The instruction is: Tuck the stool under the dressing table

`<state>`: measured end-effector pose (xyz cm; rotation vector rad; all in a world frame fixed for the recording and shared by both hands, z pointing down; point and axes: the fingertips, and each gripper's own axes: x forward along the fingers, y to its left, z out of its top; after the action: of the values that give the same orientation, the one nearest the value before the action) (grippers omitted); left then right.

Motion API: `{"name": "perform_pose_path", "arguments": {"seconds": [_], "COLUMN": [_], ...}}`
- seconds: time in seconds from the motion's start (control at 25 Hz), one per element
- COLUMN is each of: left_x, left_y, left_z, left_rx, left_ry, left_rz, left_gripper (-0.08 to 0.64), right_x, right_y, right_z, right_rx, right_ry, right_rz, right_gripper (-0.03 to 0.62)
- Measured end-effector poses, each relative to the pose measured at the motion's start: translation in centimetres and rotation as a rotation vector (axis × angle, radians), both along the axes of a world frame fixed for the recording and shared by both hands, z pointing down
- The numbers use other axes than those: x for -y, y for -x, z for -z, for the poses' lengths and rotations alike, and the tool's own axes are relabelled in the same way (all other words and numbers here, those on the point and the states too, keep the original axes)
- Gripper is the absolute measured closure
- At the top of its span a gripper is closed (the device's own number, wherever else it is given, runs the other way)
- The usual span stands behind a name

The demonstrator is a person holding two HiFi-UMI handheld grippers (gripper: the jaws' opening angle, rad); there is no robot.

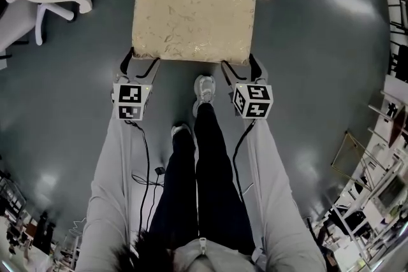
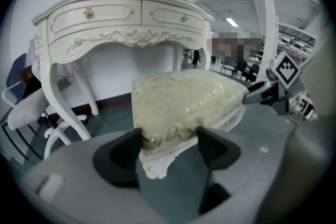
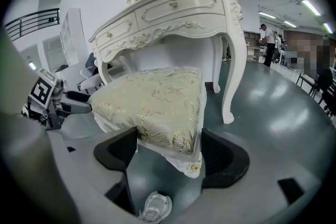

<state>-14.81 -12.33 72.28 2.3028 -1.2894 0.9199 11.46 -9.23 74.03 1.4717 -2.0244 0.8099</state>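
step: pushing in | left gripper (image 1: 140, 65), right gripper (image 1: 241, 67) each clamp a near corner of stool (image 1: 193, 19) | stool on floor before desk (image 2: 121, 23), not under | next: likely straight push between the legs

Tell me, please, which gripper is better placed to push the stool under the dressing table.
Neither alone. The left gripper clamps the stool's near left corner and the right gripper its near right corner, level with each other. The dressing table stands straight ahead, so pushing with both together looks best.
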Motion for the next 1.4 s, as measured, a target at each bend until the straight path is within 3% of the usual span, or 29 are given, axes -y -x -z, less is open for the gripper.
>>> {"name": "perform_pose_path", "arguments": {"seconds": [0.32,0.92,1.4], "left_x": [6.6,11.7,11.0], "left_y": [-1.5,-2.4,-3.2], "left_z": [0.5,0.1,0.1], "left_rx": [0.009,0.011,0.008], "left_ry": [0.013,0.030,0.012], "left_rz": [0.025,0.053,0.091], "left_gripper": [0.212,0.212,0.213], "right_x": [7.6,13.7,14.1], "right_y": [-1.5,-2.5,-3.3], "right_z": [0.7,0.4,0.5], "right_rx": [-0.012,-0.024,-0.023], "right_ry": [0.009,0.001,-0.016], "right_rz": [0.033,0.067,0.120], "right_gripper": [0.212,0.213,0.215]}}
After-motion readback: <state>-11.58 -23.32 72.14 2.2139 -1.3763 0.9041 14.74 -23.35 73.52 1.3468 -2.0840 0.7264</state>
